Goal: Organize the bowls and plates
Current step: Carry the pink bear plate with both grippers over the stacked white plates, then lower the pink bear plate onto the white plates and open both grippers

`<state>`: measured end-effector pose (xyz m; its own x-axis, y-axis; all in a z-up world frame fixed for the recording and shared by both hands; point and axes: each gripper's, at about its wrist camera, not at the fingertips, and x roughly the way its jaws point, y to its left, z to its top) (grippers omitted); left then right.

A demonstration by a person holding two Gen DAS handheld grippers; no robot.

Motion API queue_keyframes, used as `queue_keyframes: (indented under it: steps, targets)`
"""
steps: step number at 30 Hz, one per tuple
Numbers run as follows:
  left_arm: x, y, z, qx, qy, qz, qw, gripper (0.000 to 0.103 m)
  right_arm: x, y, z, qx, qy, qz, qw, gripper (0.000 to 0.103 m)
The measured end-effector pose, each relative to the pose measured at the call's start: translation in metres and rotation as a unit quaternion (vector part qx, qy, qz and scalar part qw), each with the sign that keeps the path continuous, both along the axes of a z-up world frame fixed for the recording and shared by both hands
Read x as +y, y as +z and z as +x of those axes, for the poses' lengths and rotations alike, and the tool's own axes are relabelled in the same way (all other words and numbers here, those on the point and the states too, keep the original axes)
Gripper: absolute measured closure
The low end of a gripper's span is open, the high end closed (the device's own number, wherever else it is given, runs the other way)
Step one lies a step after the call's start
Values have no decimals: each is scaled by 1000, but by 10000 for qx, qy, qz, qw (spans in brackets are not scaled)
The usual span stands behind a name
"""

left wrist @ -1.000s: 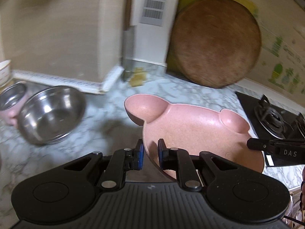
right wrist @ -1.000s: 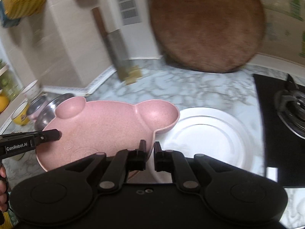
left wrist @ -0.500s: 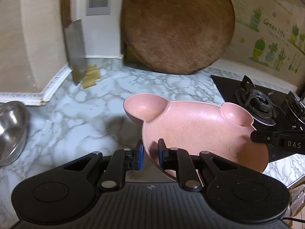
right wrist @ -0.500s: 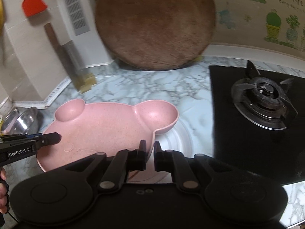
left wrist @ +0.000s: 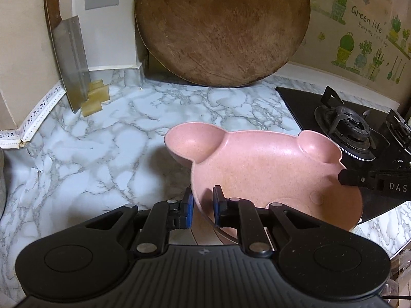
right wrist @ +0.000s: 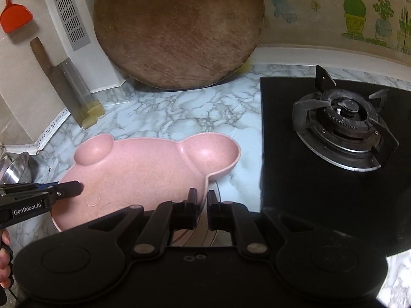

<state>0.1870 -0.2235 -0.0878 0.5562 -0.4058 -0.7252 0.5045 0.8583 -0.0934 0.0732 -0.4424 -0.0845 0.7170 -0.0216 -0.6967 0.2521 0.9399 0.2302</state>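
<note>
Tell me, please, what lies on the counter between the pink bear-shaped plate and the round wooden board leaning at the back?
Only bare marble counter lies between the pink plate and the wooden board; both wrist views show that.

The left gripper (left wrist: 201, 211) points down at a slant, and its blue pads pinch the near left edge of the pink plate (left wrist: 262, 172). The right gripper (right wrist: 202, 211) points down the same way and pinches the plate's near right edge. A hand (right wrist: 4, 264) holds the left gripper's handle.
</note>
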Motion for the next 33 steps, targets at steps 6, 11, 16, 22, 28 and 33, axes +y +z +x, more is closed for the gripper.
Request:
queue_keyframes:
  steps: [6, 11, 16, 22, 28, 33]
  targets:
    - [-5, -7, 7, 117, -3, -30, 9999, 89, -8, -6, 12, 86, -28, -6, 10000, 95]
    - [-5, -11, 11, 194, 18, -64, 9998, 89, -8, -10, 16, 113, 2, -49, 9999, 95]
    - [-5, -15, 11, 240, 29, -56, 9997, 89, -6, -13, 17, 159, 21, -128, 9998, 95]
    - [-7, -20, 11, 272, -16, 45, 9996, 89, -2, -17, 18, 234, 7, -237, 9994, 93]
    - [-9, -19, 10, 244, -81, 114, 9996, 89, 1, -19, 19, 296, 6, -384, 9988, 92]
    - [-6, -18, 8, 216, -98, 90, 9997, 89, 4, -17, 17, 363, 26, -478, 9982, 84]
